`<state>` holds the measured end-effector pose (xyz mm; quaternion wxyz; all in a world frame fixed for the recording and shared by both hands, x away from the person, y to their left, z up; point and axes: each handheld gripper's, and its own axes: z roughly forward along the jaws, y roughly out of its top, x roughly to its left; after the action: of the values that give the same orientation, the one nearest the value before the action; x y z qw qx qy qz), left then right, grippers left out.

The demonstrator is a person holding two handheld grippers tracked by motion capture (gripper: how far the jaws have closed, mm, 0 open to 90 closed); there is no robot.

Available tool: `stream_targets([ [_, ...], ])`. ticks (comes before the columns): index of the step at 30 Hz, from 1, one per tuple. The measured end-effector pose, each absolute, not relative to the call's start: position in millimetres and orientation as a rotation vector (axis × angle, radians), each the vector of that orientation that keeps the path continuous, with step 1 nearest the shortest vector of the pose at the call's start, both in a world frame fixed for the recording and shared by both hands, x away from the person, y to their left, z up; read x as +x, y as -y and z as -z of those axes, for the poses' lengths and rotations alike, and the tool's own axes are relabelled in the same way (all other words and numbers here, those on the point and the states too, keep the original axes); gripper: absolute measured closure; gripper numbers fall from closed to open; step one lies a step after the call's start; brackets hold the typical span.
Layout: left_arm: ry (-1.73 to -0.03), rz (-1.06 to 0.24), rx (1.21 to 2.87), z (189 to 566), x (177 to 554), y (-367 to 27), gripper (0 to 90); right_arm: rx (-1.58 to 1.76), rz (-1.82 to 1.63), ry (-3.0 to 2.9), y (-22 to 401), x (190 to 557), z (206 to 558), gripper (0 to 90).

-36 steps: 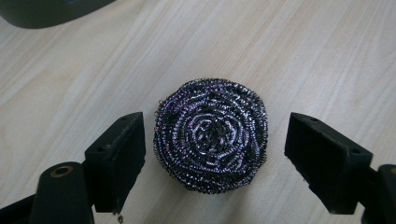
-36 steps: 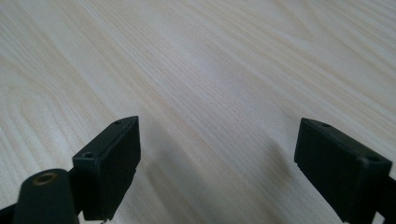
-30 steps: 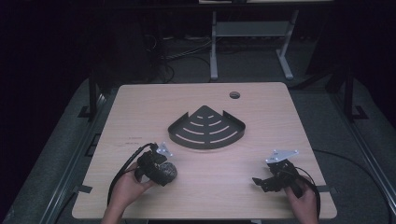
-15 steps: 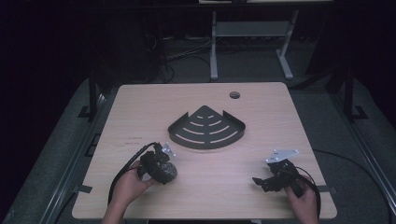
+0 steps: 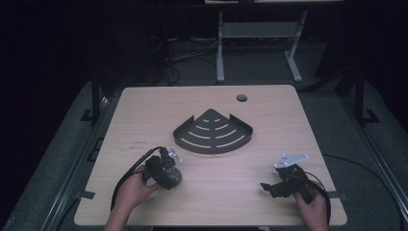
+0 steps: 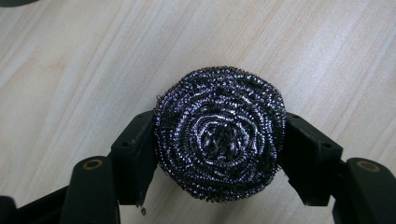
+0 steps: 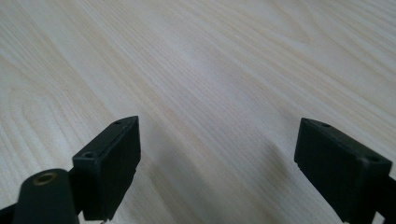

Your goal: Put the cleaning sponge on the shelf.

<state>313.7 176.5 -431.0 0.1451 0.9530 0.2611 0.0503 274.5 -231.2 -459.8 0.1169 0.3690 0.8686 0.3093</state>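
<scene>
My left gripper, clamped on the steel wool scourer, has edged nearer the black corner shelf, seemingly bound there, while my right gripper waits wide open.

Where things sit on my table

The corner rack lies at the middle of the table, a hole behind it to the right. My left gripper sits near-left, the scourer between its jaws; my right gripper sits near-right, well apart.
</scene>
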Motion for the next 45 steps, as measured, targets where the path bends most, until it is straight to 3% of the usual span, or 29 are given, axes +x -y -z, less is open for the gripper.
stream_targets([
  [45, -0.636, -0.094, 2.722, 385.8, 355.8, -144.0, 33.7, 1.097, -0.912, -2.54, 231.8, 273.2, 460.1, 14.1],
])
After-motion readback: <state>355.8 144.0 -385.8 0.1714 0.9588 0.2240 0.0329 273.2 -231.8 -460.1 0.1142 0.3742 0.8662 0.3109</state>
